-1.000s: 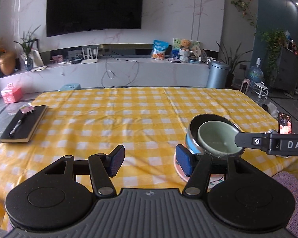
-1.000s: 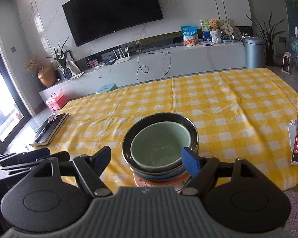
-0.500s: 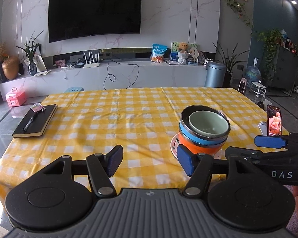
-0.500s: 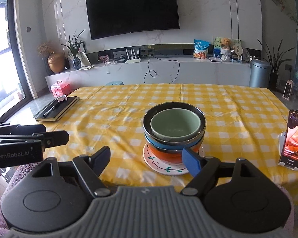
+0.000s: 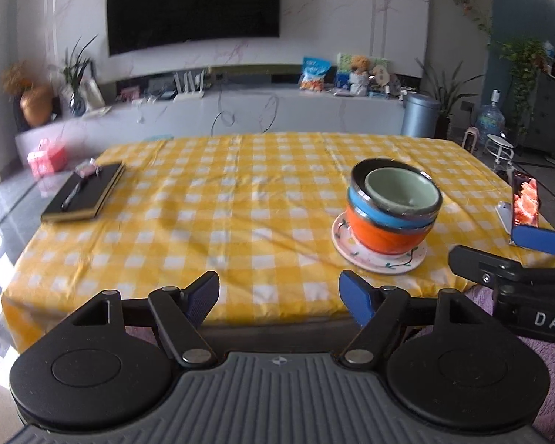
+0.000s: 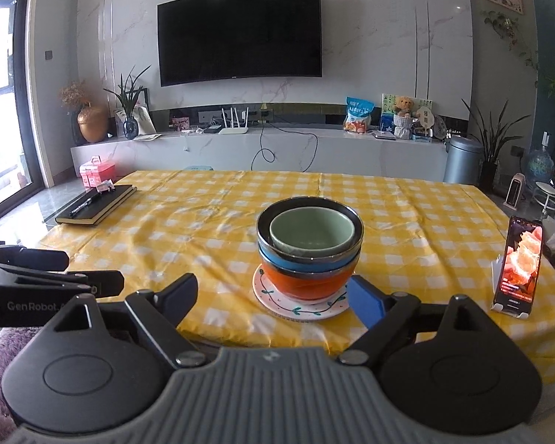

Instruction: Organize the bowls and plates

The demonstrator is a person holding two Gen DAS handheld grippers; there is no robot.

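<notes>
Both hand-held grippers have drawn back from the stack of bowls since the earlier frames, jaws just opening. On the left, the left hand-held gripper (image 5: 278, 293) gapes wide and empty at the near edge of the bench (image 5: 218, 199). Right of it, the stack of bowls (image 6: 310, 246) sits on a small plate (image 6: 299, 305). The right hand-held gripper (image 6: 273, 298) stands wide, holding nothing.

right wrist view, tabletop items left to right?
notebook → bowl stack on a plate → phone
</notes>
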